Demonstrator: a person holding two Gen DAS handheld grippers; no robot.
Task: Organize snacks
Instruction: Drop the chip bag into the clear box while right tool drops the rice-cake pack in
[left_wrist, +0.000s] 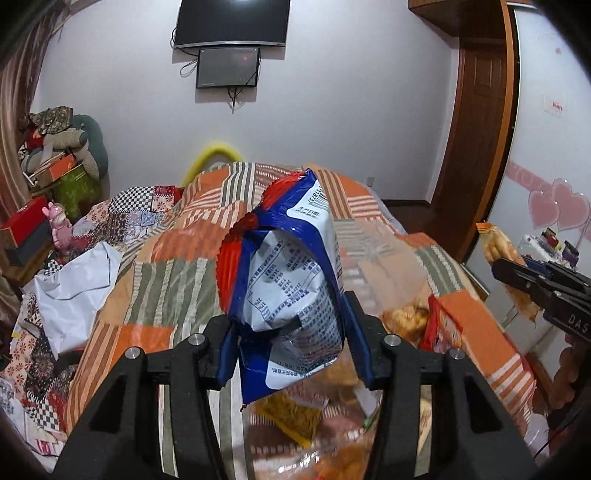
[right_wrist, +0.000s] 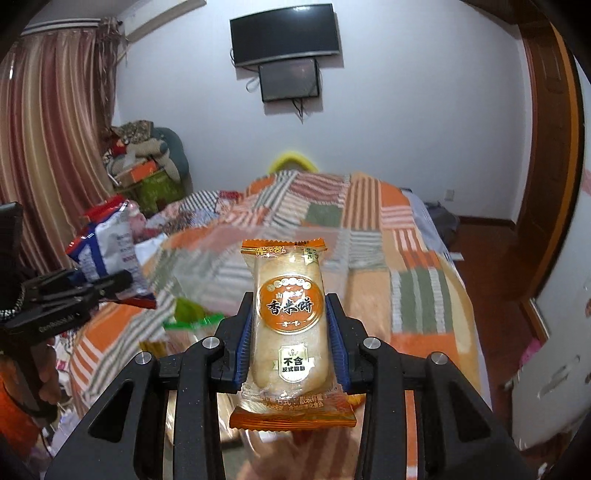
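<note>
- Bedroom: bed under an orange striped patchwork quilt; wall-mounted TV; striped curtain at one side.
- Left gripper: jaws clamped on a blue-and-white snack bag, raised above loose snacks, likely for sorting.
- Right gripper: jaws pinching 1 rice cracker packet upright, label readable.

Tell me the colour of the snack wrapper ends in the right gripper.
Orange, on the rice cracker packet; right wrist view.
</note>
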